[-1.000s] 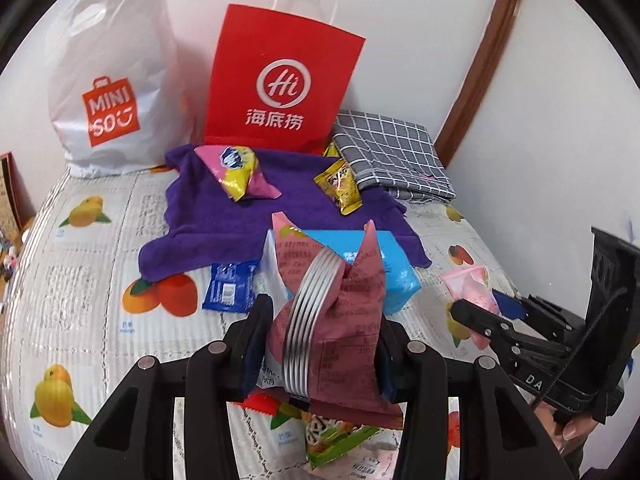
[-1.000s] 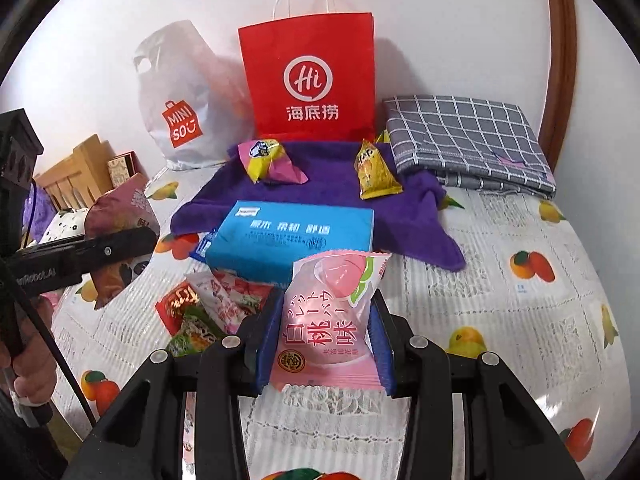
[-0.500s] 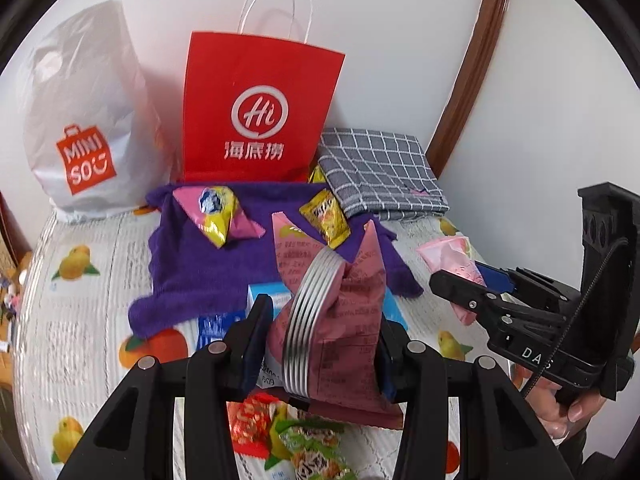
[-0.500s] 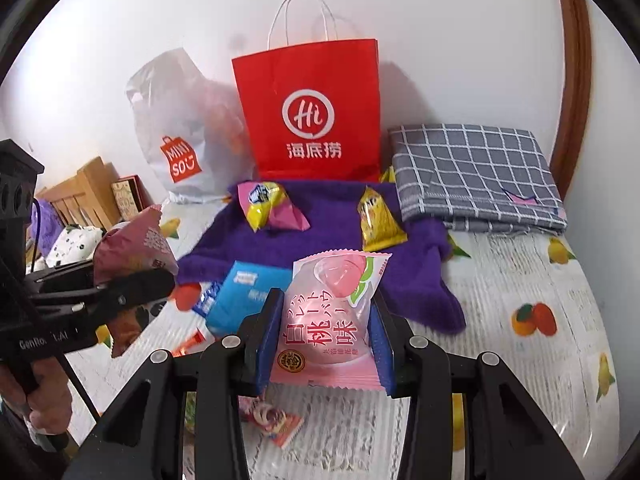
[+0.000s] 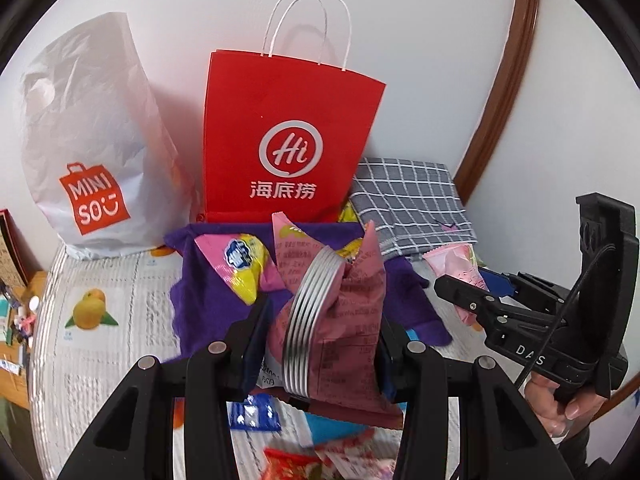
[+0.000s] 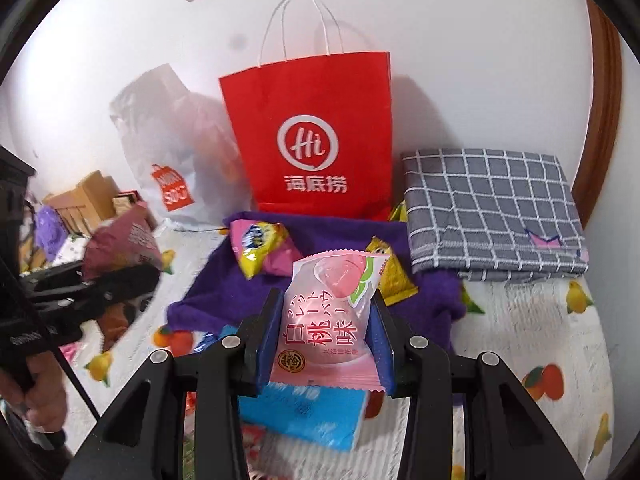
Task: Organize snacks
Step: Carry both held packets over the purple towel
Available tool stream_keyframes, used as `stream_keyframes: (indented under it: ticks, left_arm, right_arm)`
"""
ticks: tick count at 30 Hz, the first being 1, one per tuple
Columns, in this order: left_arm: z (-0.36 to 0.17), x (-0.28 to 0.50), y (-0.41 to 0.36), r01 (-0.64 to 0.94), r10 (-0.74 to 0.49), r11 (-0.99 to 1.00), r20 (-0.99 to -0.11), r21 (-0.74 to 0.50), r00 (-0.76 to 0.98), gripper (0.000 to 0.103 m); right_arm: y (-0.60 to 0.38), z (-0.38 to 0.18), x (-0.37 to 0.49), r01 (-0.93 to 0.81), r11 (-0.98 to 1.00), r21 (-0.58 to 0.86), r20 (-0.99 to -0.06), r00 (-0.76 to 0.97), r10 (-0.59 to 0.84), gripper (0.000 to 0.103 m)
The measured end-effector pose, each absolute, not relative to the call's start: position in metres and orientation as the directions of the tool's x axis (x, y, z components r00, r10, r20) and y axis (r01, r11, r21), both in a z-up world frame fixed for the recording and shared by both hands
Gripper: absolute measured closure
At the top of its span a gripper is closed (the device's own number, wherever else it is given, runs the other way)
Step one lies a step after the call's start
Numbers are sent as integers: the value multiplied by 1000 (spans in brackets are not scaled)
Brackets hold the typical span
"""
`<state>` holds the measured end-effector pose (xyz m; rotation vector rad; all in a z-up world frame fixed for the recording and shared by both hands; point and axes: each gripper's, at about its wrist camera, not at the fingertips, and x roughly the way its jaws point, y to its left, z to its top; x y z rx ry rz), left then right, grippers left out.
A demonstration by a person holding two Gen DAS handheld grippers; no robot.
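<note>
A white bag (image 5: 86,152) stood at the far left by the wall. Next to it stood a red bag (image 5: 286,148), with a purple towel (image 6: 328,240) spread in front of it on the bed (image 6: 532,332). The left gripper (image 5: 320,344) had its jaws squeezed on a dark pink pack (image 5: 348,320), held up over the towel. The right gripper (image 6: 326,340) had its jaws squeezed on a light pink peach pack (image 6: 328,320). A grey checked cloth (image 6: 492,212) lay folded at the far right.
</note>
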<state>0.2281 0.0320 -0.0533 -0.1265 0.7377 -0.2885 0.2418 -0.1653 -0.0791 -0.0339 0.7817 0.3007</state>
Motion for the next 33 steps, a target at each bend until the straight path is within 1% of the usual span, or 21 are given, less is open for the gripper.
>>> stream_keyframes:
  ticks: [7,14,17,24,33]
  left_arm:
    - [-58,260,32,206,-252,967,-661,-148,707,60]
    - [-73,287,39,193,-225,973,-676,-124,702,60]
    - [-82,299,44,182,-228,973,-685,-140,692,60]
    - [-102,309,43,178,-214,976,-729,-127,650,60]
    - [-119,314,30,191,-196,977,-757,-96,623,60]
  right_arm:
    - [-161,-84,275,-293,954,59,-704,665,248,62]
    - [-155,-88,298,-315,947,58,-700,664,264,62]
    - [-150,-97,309,-318,946,62,-712,650,265,62]
    - [-142,-119,322,-344,938,36,-756,604,251,62]
    - [-151,-135,334,-356,933,54,-794,551,256,62]
